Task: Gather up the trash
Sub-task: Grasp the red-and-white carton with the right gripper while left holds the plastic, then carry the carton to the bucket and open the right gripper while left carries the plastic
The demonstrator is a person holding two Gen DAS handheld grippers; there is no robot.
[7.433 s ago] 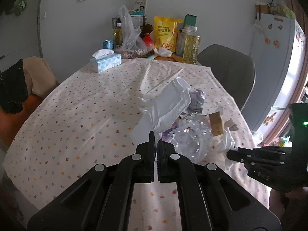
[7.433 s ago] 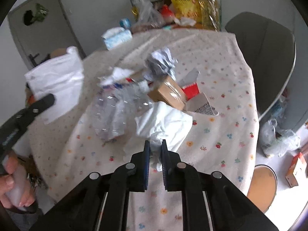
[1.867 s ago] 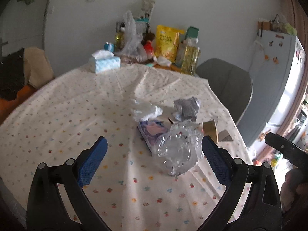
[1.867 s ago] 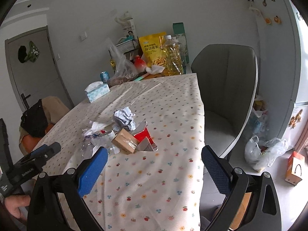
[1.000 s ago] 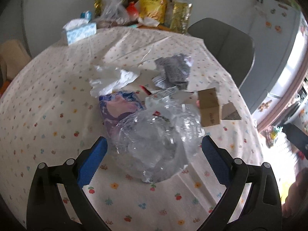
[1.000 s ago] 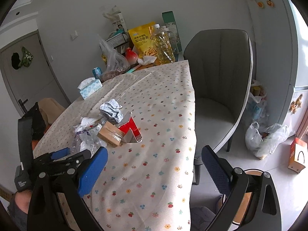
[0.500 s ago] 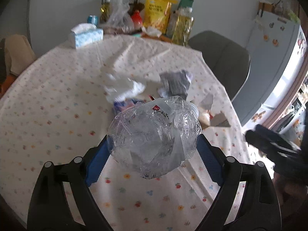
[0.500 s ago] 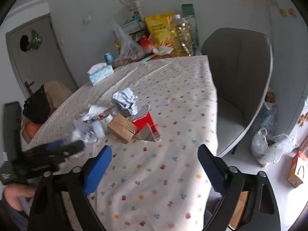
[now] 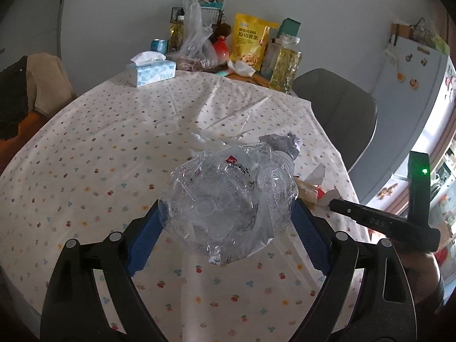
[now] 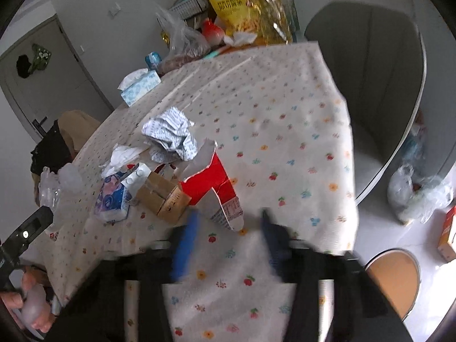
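My left gripper is shut on a crushed clear plastic bottle and holds it above the table. The bottle also shows at the left edge of the right wrist view. My right gripper is open, blurred, just above a torn red and white carton. Beside the carton lie a brown cardboard box, a blue and white wrapper, a crumpled grey printed wrapper and white tissue.
The round table has a flowered cloth. At the back stand a tissue box, a yellow snack bag, an oil bottle and a plastic bag. A grey chair stands at the right edge. Bags lie on the floor.
My left gripper closed on the crushed bottle and lifted it off the table. My right gripper swung down toward the red carton and its jaws narrowed.
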